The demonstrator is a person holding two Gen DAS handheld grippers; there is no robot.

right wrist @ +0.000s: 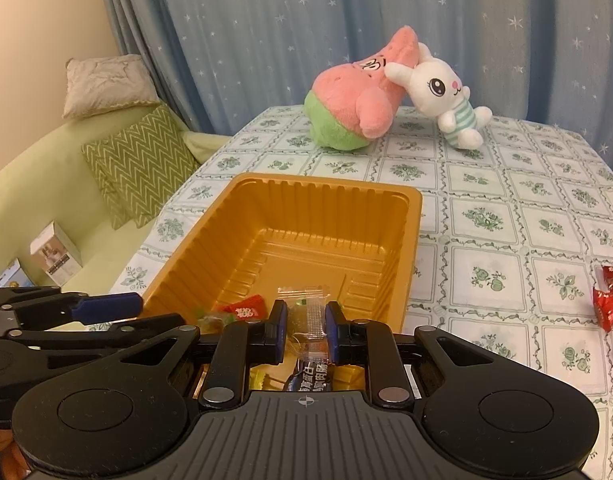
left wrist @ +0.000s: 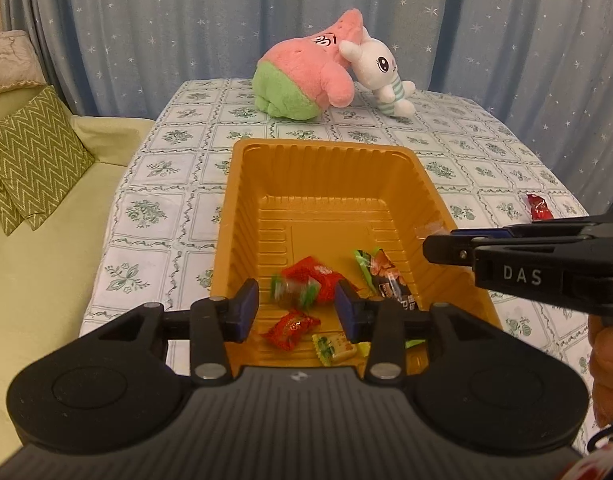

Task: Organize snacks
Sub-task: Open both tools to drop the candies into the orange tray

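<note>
Left tool over the near end of the tray, jaws apart, nothing gripped. A blurred green-and-brown candy sits between its pads, not pressed by them; looks like it's dropping in. Right tool clenched on a clear-ended dark snack pack, also over the tray's near end, so that one isn't released yet.

Tray stands near the desk's left edge, toward the near side. Already in it, all bunched at the near end:
- two red packs
- yellow-green biscuit pack
- green-and-orange wrapper

Far half of the tray is bare.

Progress, my read: well underway, not done. Still loose on the desk: red candies at the right edge; left view shows only one. Whether more lie off-frame I can't tell.

Beyond the tray, at the far edge: pink-and-green plush with a white rabbit plush leaning on it. Well clear of the work. Left of the desk a green sofa with a zigzag cushion, small boxes on it. Blue star curtain behind.

Obstructions: only the two tools themselves, crowded side by side over the same end of the tray. Path to the red candies looks open.
</note>
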